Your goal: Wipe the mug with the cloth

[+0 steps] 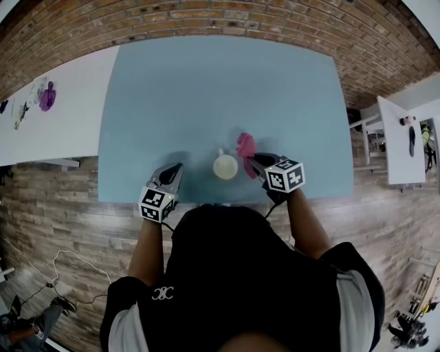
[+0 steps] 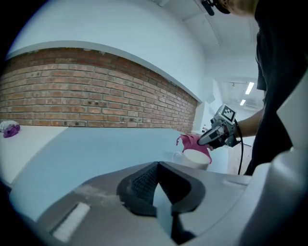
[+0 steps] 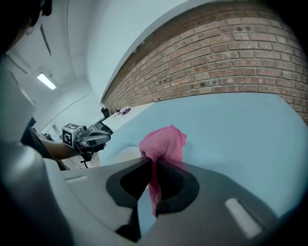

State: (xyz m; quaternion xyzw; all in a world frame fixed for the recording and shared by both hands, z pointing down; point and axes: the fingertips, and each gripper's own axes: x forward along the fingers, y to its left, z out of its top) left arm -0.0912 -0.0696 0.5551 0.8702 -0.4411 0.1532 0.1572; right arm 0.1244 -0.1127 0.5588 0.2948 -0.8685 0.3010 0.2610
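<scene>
The cloth [image 1: 245, 144] is pink, the mug [image 1: 225, 166] cream-white, the bench [image 1: 206, 89] pale blue; black-and-white square markers pattern the grey left hand-held gripper [image 1: 177, 168] and right hand-held gripper [image 1: 252, 160].

Lab-type rm: brick wall [image 1: 206, 14], blue table [image 1: 206, 89], ceiling strip light [image 2: 249, 88].

- Table [image 1: 220, 96]: light blue rectangular top, mostly bare.
- Mug [image 1: 225, 166]: cream, upright, standing on the table near its 6 o'clock edge.
- Side table [image 1: 62, 110]: white, at 9 o'clock of the blue one; small purple object [image 1: 47, 96] lies on it.
</scene>
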